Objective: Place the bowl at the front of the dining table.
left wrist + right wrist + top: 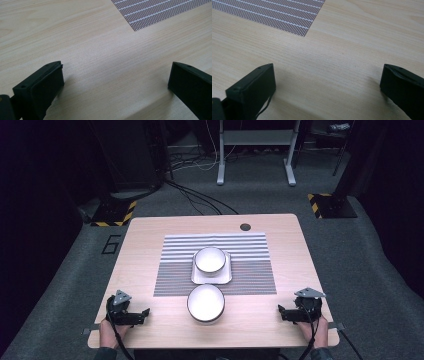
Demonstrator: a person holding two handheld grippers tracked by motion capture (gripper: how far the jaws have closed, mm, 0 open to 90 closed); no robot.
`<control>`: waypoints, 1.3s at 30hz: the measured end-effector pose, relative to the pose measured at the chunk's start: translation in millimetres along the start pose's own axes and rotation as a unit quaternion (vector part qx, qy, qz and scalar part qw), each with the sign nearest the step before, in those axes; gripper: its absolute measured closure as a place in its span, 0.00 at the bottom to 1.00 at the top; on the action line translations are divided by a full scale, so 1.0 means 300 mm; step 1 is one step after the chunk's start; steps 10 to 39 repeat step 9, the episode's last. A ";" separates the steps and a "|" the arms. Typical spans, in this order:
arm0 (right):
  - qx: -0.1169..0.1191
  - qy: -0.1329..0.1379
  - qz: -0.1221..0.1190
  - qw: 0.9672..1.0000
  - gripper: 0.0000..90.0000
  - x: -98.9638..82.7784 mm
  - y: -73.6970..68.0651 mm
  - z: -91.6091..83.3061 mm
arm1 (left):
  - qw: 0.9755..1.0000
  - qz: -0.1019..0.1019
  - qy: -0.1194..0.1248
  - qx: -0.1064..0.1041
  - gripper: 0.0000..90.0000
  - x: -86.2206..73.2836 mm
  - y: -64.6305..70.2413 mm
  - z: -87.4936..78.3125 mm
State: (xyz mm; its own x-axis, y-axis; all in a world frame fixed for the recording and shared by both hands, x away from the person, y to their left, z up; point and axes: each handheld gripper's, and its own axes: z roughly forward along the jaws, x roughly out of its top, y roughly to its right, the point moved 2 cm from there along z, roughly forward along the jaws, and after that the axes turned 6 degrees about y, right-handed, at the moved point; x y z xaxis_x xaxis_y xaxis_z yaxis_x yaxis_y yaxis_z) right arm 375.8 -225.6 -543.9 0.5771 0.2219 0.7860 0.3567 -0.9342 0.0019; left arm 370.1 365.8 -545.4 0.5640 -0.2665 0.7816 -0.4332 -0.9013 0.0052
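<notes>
- near bowl (205, 303): white, dark-rimmed, upright, on bare wood at 6 o'clock of the mat (216, 265), its far rim just over the mat's near edge. looks empty.
- far bowl (210, 259): sits in a white square tray (196, 276) mid-mat, at 12 o'clock of the near bowl; the two are near, not touching.
- left gripper (141, 315): rests on the table (150, 227) at 9 o'clock of the near bowl, well apart from it. its own view shows jaws spread wide, nothing between them but wood and a mat corner.
- right gripper (283, 312): at 3 o'clock of the near bowl, well apart; jaws likewise released and bare.
- progress, as judged: nothing grasped yet; both hands parked at the near edge. likely at the start, near bowl untouched, all moving or stacking left to do.
</notes>
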 end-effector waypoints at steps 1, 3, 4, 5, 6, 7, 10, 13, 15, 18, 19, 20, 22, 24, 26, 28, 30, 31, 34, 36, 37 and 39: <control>0.000 0.000 0.000 1.000 0.00 0.000 0.000 0.000 | 1.000 0.000 0.000 0.000 0.00 0.000 0.000 0.000; 0.000 0.000 0.000 1.000 0.00 0.000 0.000 0.000 | 1.000 0.000 0.000 0.000 0.00 0.000 0.000 0.001; 0.000 0.001 0.001 1.000 0.00 -0.001 -0.001 0.000 | 1.000 0.000 0.000 0.001 0.00 0.001 0.000 0.001; -0.001 0.001 0.001 1.000 0.00 -0.001 -0.001 0.000 | 1.000 0.001 0.000 -0.001 0.00 0.001 -0.001 0.002; -0.002 0.001 0.001 1.000 0.00 -0.001 -0.001 0.000 | 1.000 0.003 -0.001 -0.001 0.00 0.002 -0.001 0.003; -0.002 0.001 0.002 1.000 0.00 -0.001 -0.001 0.000 | 1.000 0.001 0.001 -0.002 0.00 0.003 -0.001 0.005; -0.004 0.001 0.002 1.000 0.00 0.000 -0.002 0.000 | 1.000 0.001 0.002 -0.002 0.00 0.005 -0.001 0.008; -0.004 0.001 0.002 1.000 0.00 0.000 -0.002 0.000 | 1.000 0.001 0.002 -0.002 0.00 0.005 -0.001 0.008; -0.004 0.001 0.002 1.000 0.00 0.000 -0.002 0.000 | 1.000 0.001 0.002 -0.002 0.00 0.005 -0.001 0.008; -0.004 0.001 0.002 1.000 0.00 0.000 -0.002 0.000 | 1.000 0.001 0.002 -0.002 0.00 0.005 -0.001 0.008; -0.004 0.001 0.002 1.000 0.00 0.000 -0.002 0.000 | 1.000 0.001 0.002 -0.002 0.00 0.005 -0.001 0.008; -0.004 0.001 0.002 1.000 0.00 0.000 -0.002 0.000 | 1.000 0.001 0.002 -0.002 0.00 0.005 -0.001 0.008; -0.004 0.001 0.002 1.000 0.00 0.000 -0.002 0.000 | 1.000 0.001 0.002 -0.002 0.00 0.005 -0.001 0.008; -0.004 0.001 0.002 1.000 0.00 0.000 -0.002 0.000 | 1.000 0.001 0.002 -0.002 0.00 0.005 -0.001 0.008; -0.004 0.001 0.002 1.000 0.00 0.000 -0.002 0.000 | 1.000 0.001 0.002 -0.002 0.00 0.005 -0.001 0.008; -0.004 0.001 0.002 1.000 0.00 0.000 -0.002 0.000 | 1.000 0.001 0.002 -0.002 0.00 0.005 -0.001 0.008; -0.004 0.001 0.002 1.000 0.00 0.000 -0.002 0.000 | 1.000 0.001 0.002 -0.002 0.00 0.005 -0.001 0.008; -0.004 0.001 0.002 1.000 0.00 0.000 -0.002 0.000 | 1.000 0.001 0.002 -0.002 0.00 0.005 -0.001 0.008; -0.004 0.001 0.002 1.000 0.00 0.000 -0.002 0.000 | 1.000 0.001 0.002 -0.002 0.00 0.005 -0.001 0.008; -0.004 0.001 0.002 1.000 0.00 0.000 -0.002 0.000 | 1.000 0.001 0.002 -0.002 0.00 0.005 -0.001 0.008; -0.004 0.001 0.002 1.000 0.00 0.000 -0.002 0.000 | 1.000 0.001 0.002 -0.002 0.00 0.005 -0.001 0.008; -0.004 0.001 0.002 1.000 0.00 0.000 -0.002 0.000 | 1.000 0.001 0.002 -0.002 0.00 0.005 -0.001 0.008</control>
